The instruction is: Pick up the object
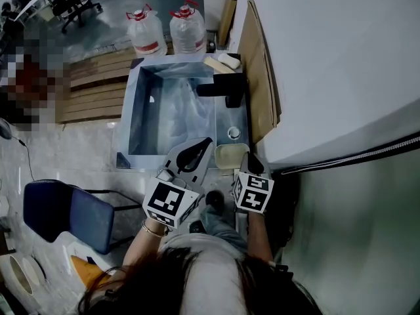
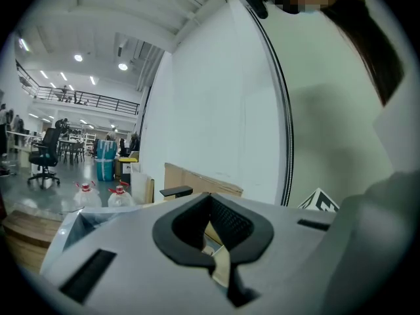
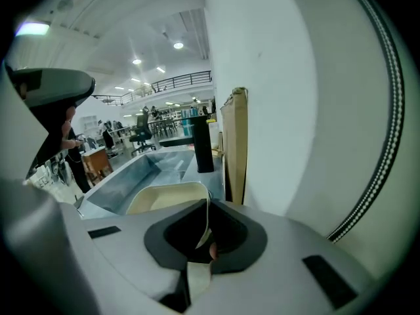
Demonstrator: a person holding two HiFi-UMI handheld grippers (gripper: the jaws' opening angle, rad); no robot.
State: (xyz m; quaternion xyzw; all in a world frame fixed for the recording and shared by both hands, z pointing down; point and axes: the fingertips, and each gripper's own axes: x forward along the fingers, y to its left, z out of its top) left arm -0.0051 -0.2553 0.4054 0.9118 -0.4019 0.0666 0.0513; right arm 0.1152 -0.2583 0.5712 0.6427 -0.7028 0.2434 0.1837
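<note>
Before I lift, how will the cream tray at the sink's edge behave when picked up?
The tray looks thin-walled and empty, so probably light. The right claw grips only one rim, so it will likely tilt from that edge. Its smooth surface may be slippery beside the sink.

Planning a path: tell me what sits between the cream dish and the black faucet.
In the head view, only a small round fitting sits on the sink ledge between the cream dish and the black faucet.
</note>
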